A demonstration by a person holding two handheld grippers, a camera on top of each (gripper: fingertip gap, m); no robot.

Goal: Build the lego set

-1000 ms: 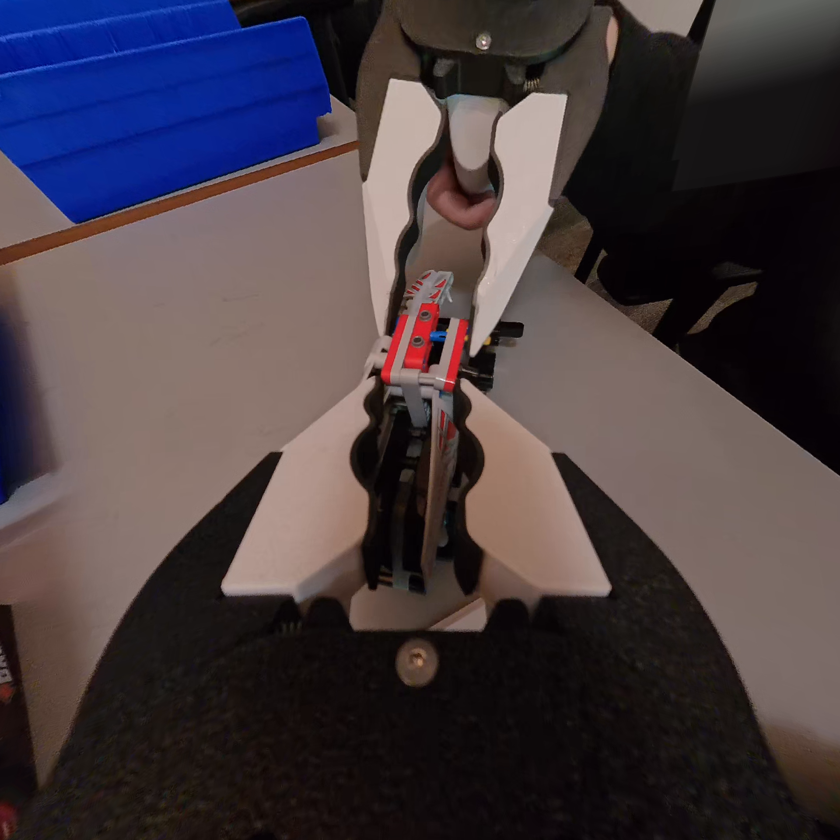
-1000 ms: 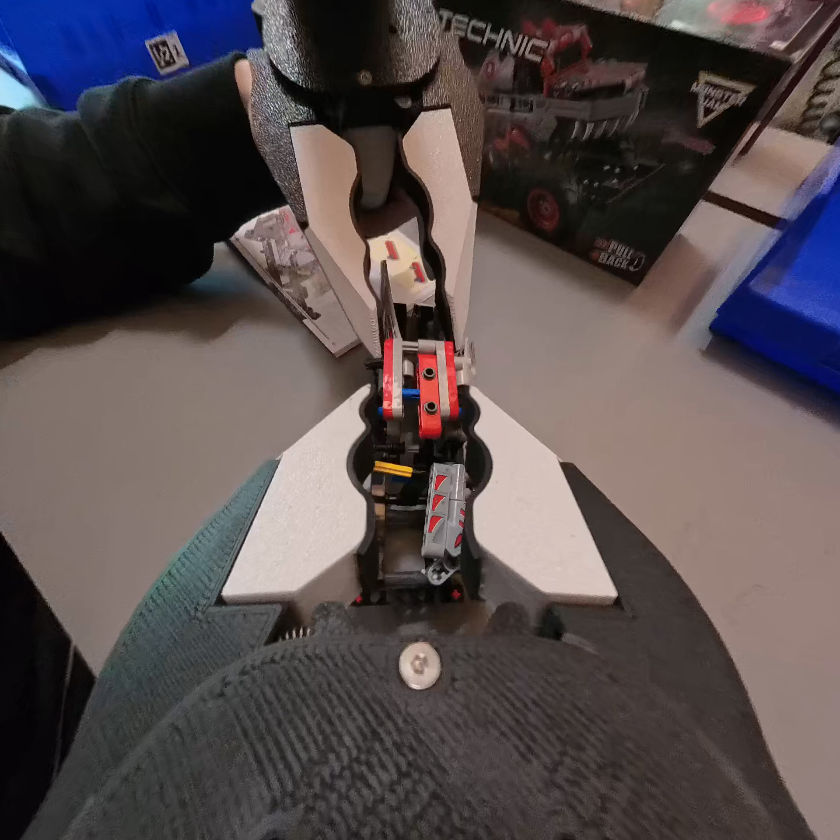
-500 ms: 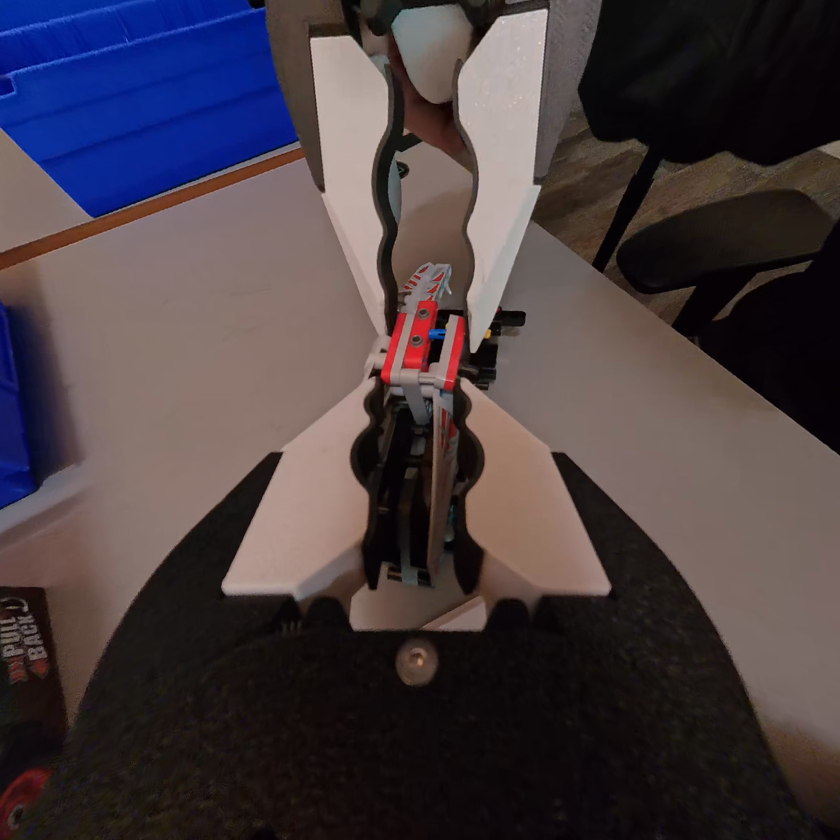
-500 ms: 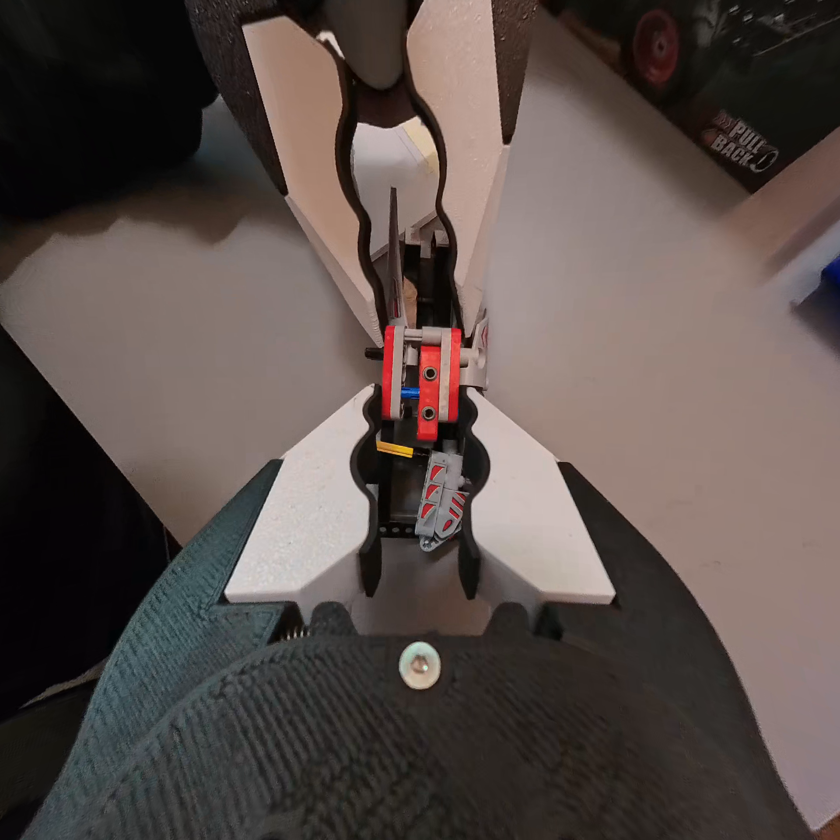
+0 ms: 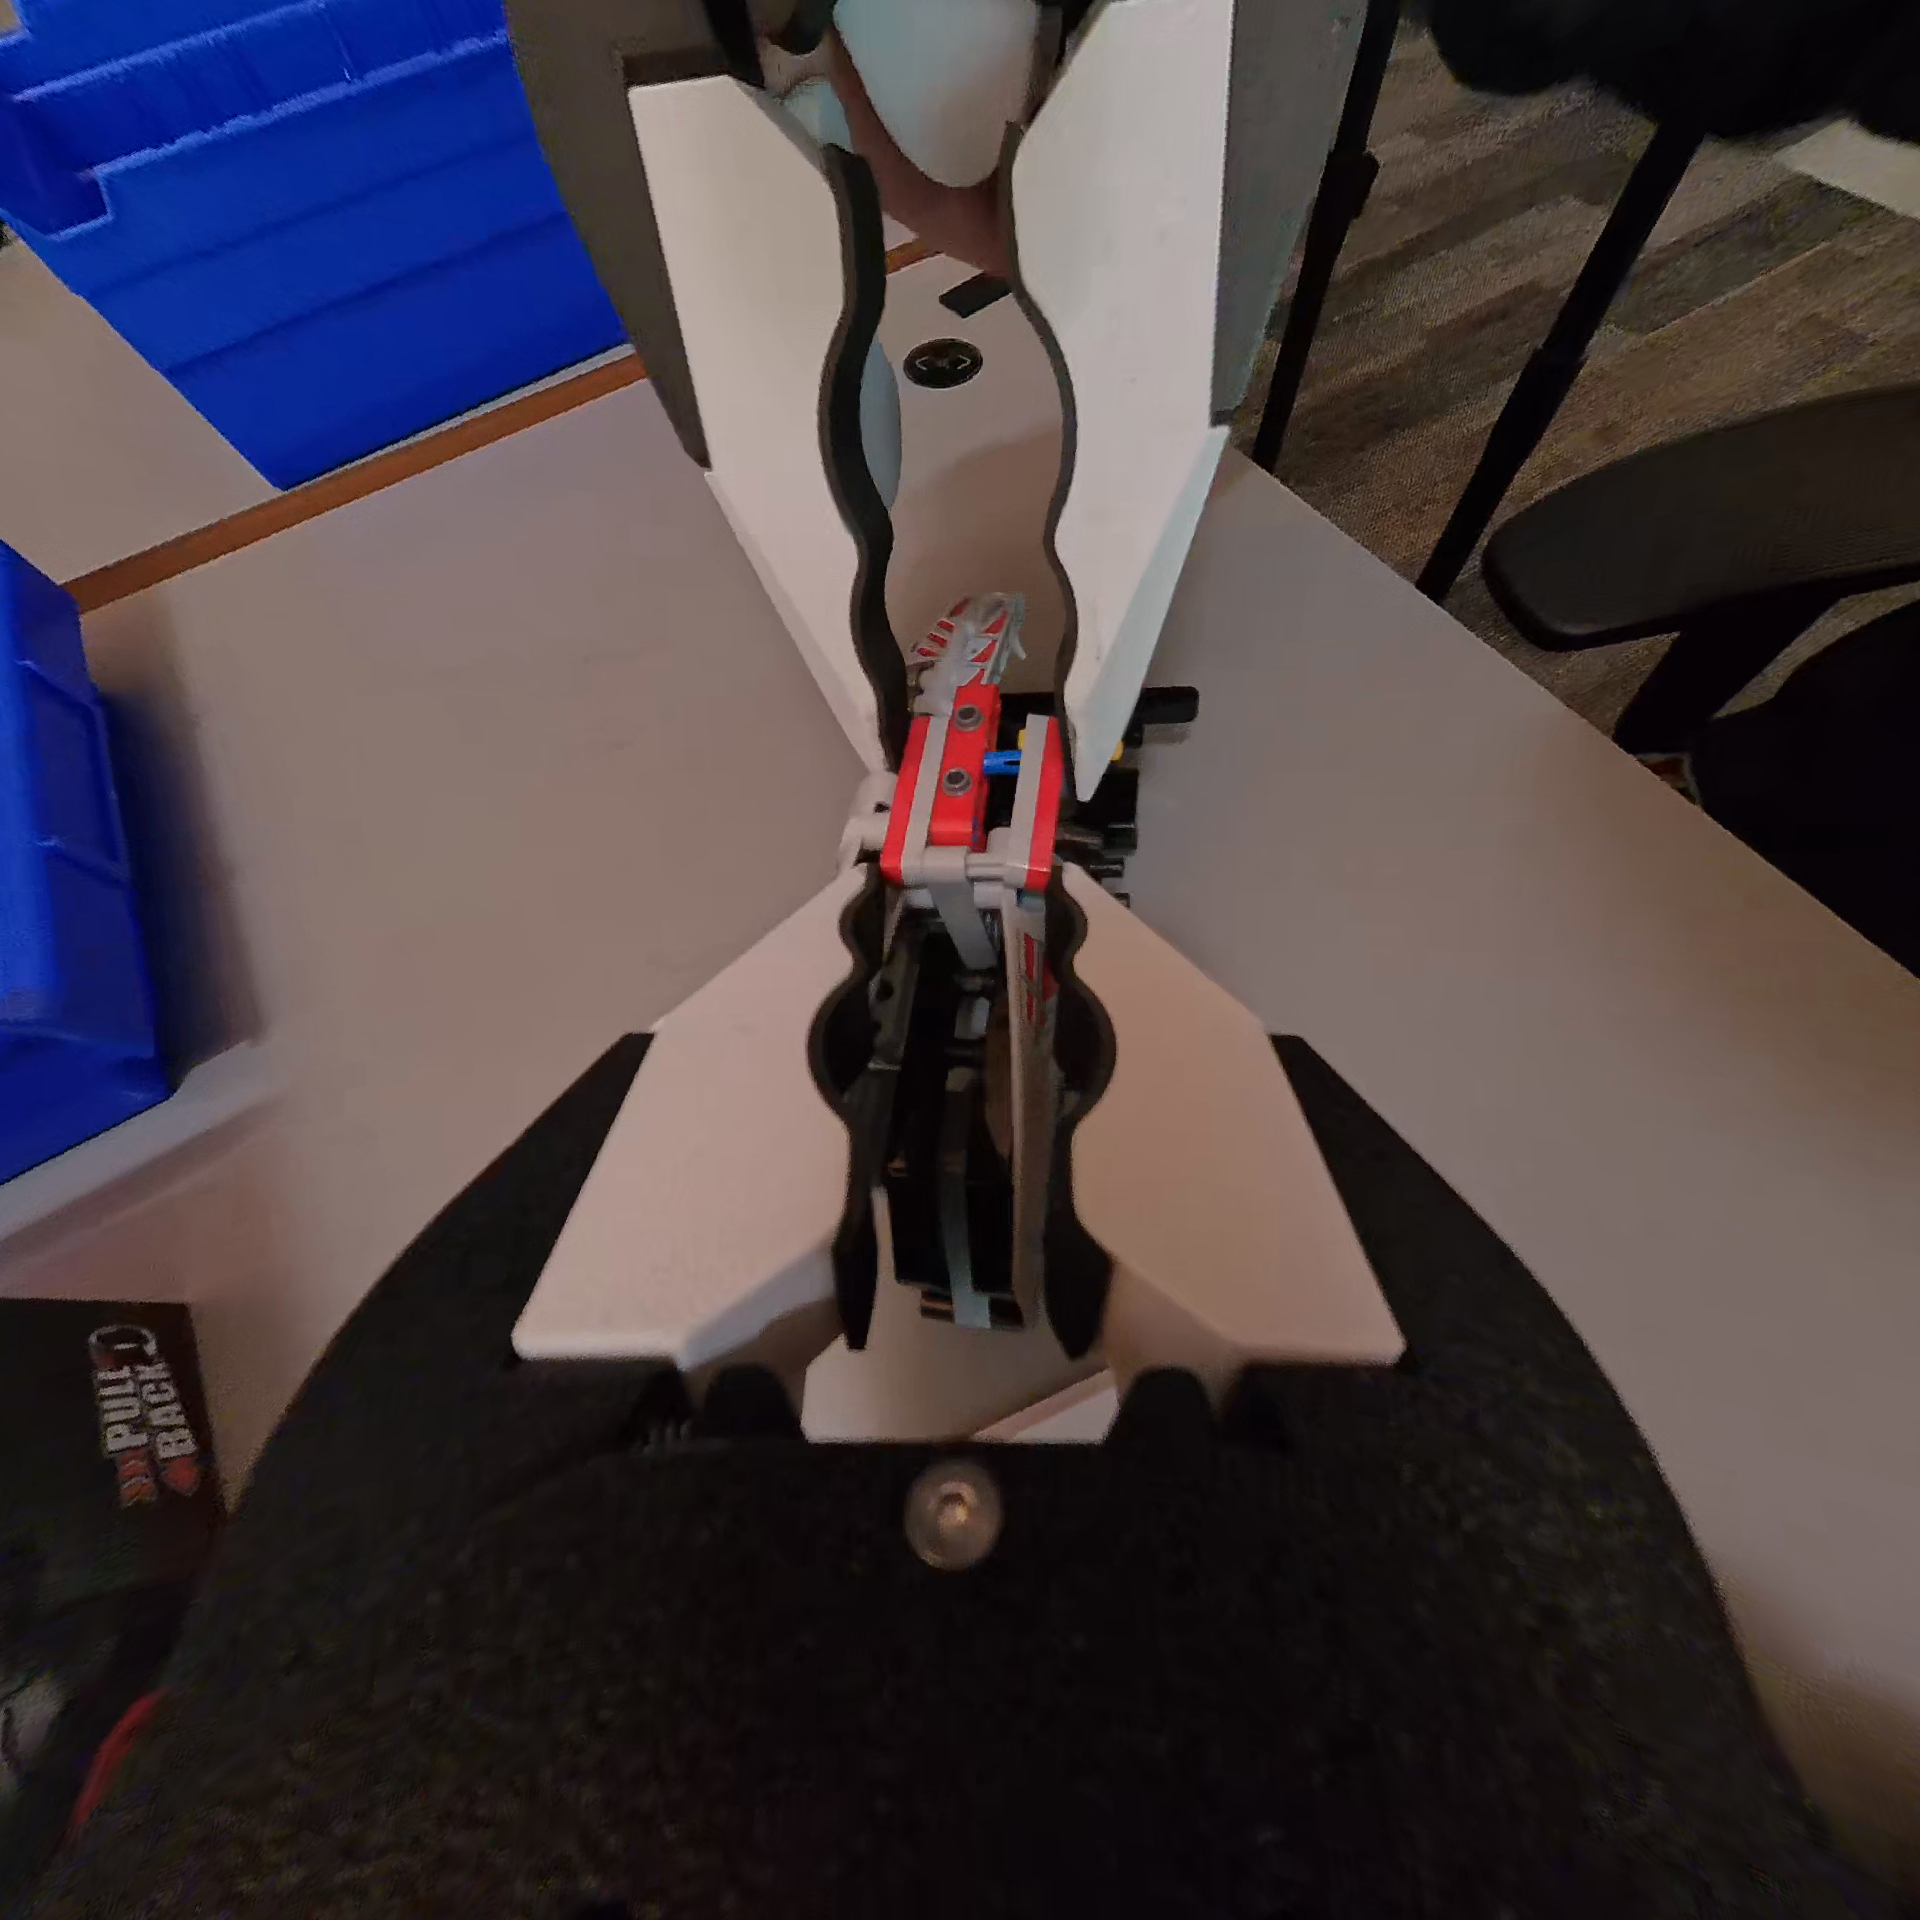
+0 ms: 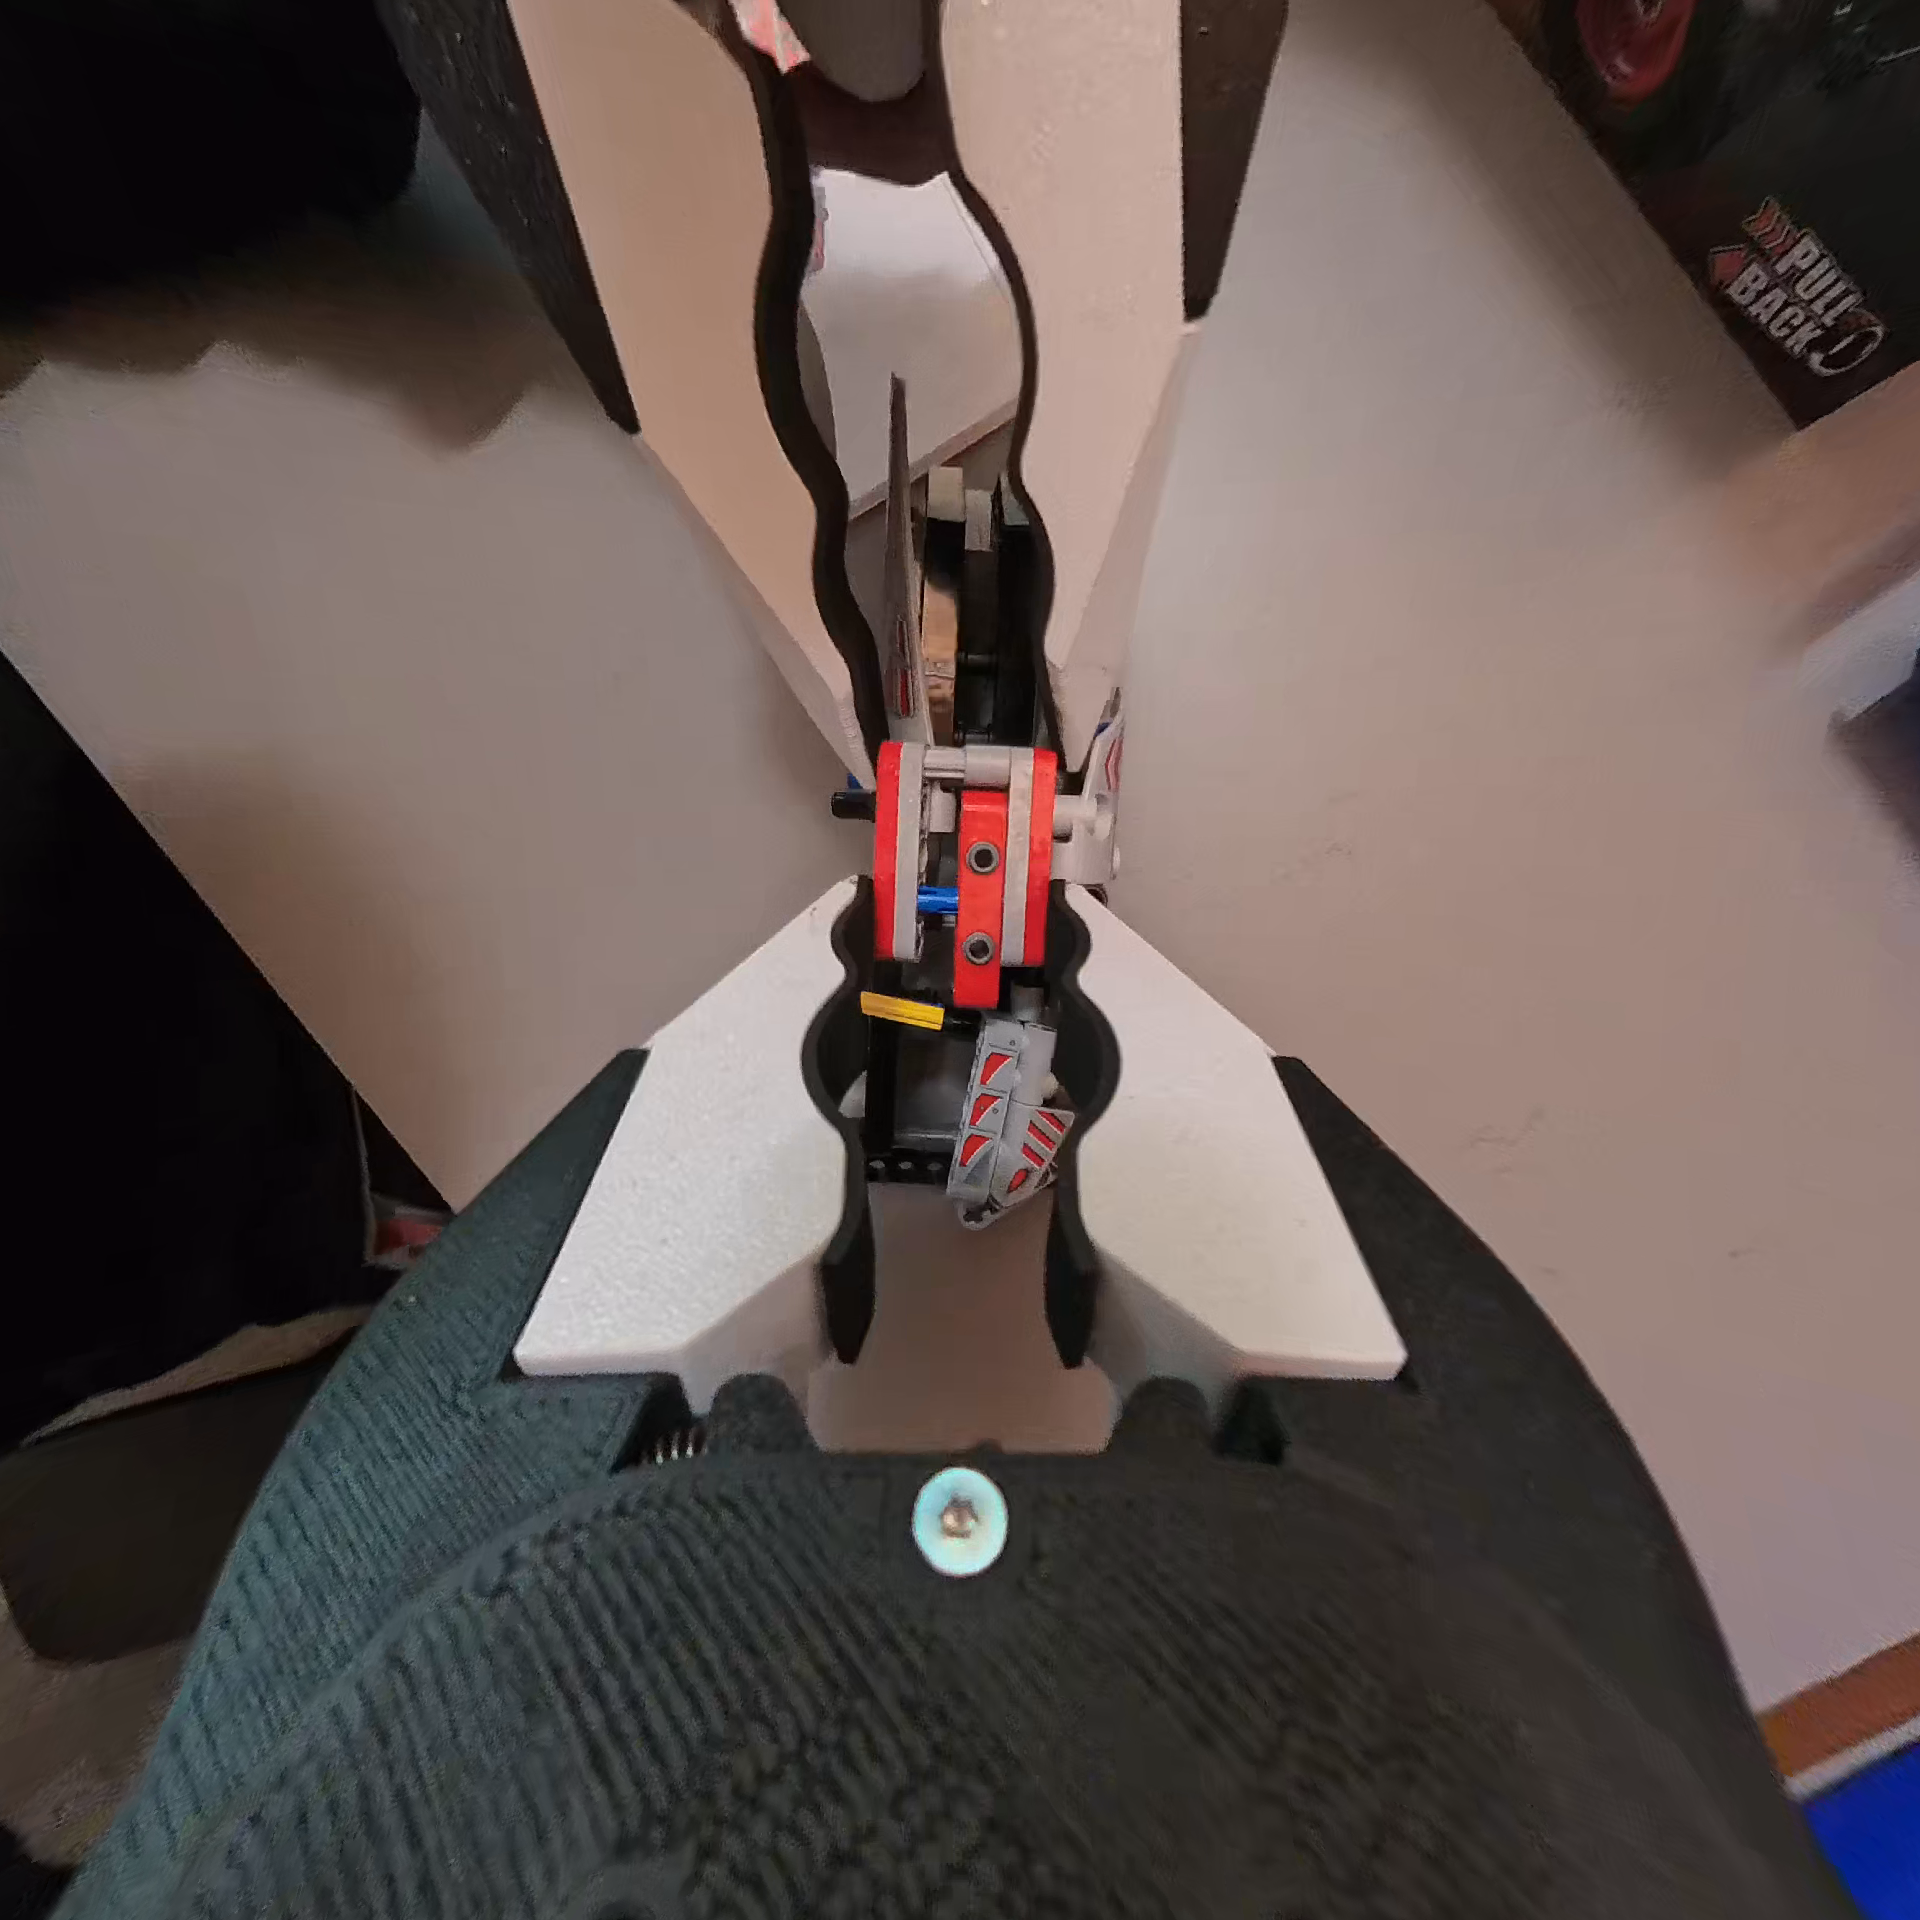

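Note:
A partly built lego model, with red and grey beams (image 5: 940,790) at its middle and a black frame (image 5: 935,1143) behind, is held above the table between both grippers, which face each other. My left gripper (image 5: 966,883) is shut on the near end of the model. My right gripper (image 5: 982,774) comes in from the top of the left wrist view. In the right wrist view my right gripper (image 6: 964,894) is shut on the model (image 6: 982,883), with a grey panel with red stripes (image 6: 997,1132) between its jaws. The left gripper (image 6: 966,748) grips the far end.
The grey table (image 5: 416,779) lies below. Blue bins (image 5: 312,239) stand at the back left, with another (image 5: 52,883) at the left edge. The dark lego box (image 5: 104,1455) (image 6: 1766,208) is beside them. A black chair (image 5: 1714,520) stands past the table's right edge. White paper (image 6: 904,312) lies under the left gripper. My two grippers' fingertips are within a few centimetres of each other.
Both grippers have kept their hold on the model while the pair tilted, so both cameras look more steeply down at the table. The opposite gripper now fills more of each view.

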